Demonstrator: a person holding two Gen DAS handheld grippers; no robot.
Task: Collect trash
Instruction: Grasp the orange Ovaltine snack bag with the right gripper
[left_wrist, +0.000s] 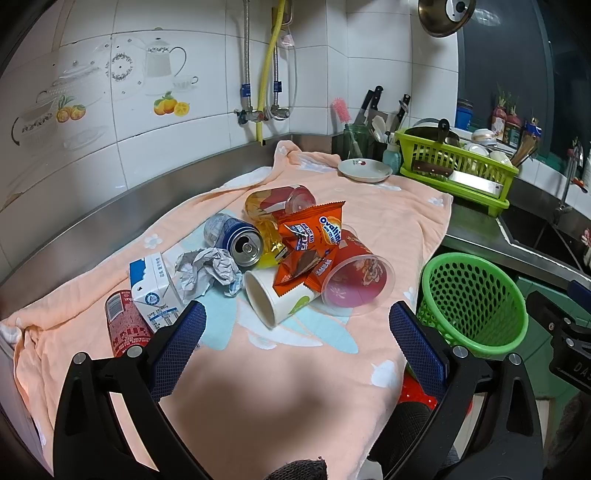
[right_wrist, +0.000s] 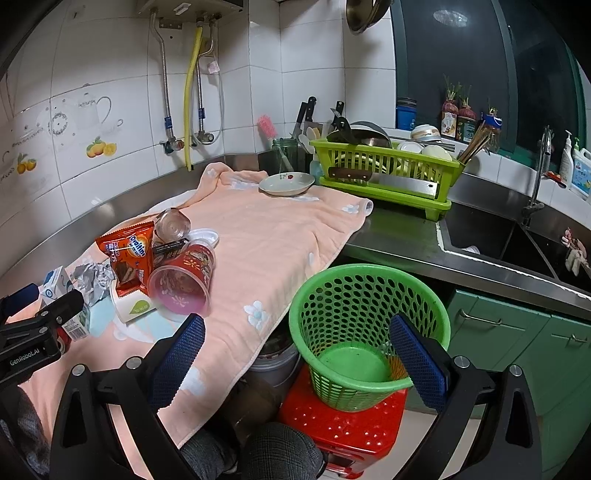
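Here: both tongs (left_wrist: 297, 325) (right_wrist: 297, 338) apart, empty; blue can (left_wrist: 234, 236) lying, mouth toward camera.

Both grippers are showing black frames with silver screws: left gripper (left_wrist: 297, 321) and right gripper (right_wrist: 297, 334) wearing blue mesh-textured pads (right_wrist: 177, 354); grey checked trousers (right_wrist: 280, 450) showing bottom centre.
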